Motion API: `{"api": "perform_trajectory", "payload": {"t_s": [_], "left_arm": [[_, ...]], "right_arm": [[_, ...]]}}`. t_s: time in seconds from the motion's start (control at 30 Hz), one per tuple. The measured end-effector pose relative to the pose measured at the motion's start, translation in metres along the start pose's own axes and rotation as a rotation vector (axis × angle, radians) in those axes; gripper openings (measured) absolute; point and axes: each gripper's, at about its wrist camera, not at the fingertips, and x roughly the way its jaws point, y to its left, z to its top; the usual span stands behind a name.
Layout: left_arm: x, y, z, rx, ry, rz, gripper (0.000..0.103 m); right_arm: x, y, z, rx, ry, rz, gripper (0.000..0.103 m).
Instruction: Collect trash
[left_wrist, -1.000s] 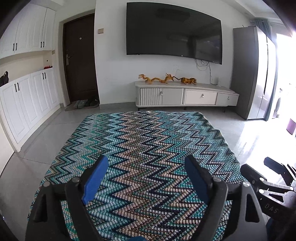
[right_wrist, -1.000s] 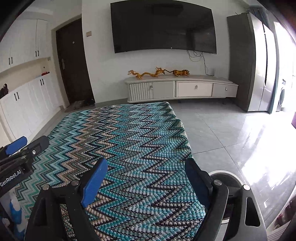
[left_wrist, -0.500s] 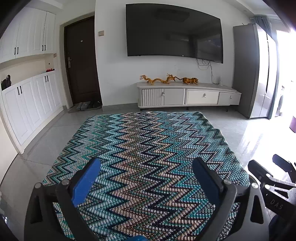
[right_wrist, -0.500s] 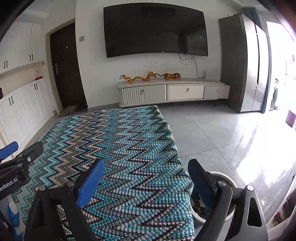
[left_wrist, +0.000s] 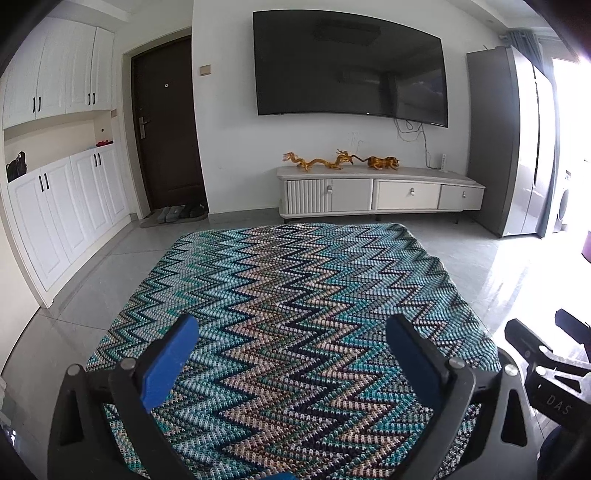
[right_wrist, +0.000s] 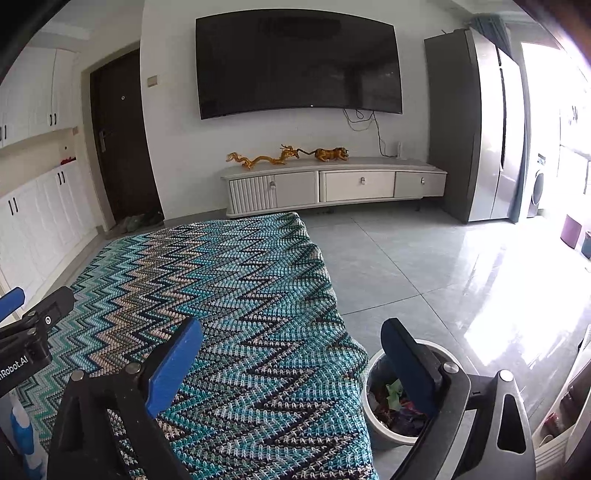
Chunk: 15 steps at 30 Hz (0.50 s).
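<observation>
Knitted zigzag cloth (left_wrist: 295, 314) covers the tabletop; left gripper (left_wrist: 291, 328) wide and empty, right gripper (right_wrist: 291, 332) just widening, empty, near bin (right_wrist: 373, 417).

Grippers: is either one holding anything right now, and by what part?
Nothing is held. The left gripper and right gripper have just been opening, with only the zigzag cloth behind their fingers.

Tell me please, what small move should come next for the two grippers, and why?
Probably neither should close yet: turn both to search for trash. The left gripper and right gripper stand open with nothing between the jaws, which have just been opening. The zigzag cloth shows no litter, and the white bin beside it already holds scraps.
</observation>
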Motion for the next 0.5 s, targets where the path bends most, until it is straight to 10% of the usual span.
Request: {"api": "perform_trajectory", "payload": {"t_s": [0.5], "left_arm": [[0.000, -0.021, -0.006, 0.036, 0.021, -0.064, 0.102]], "right_arm": [[0.000, -0.017, -0.016, 0.032, 0.036, -0.031, 0.098]]}}
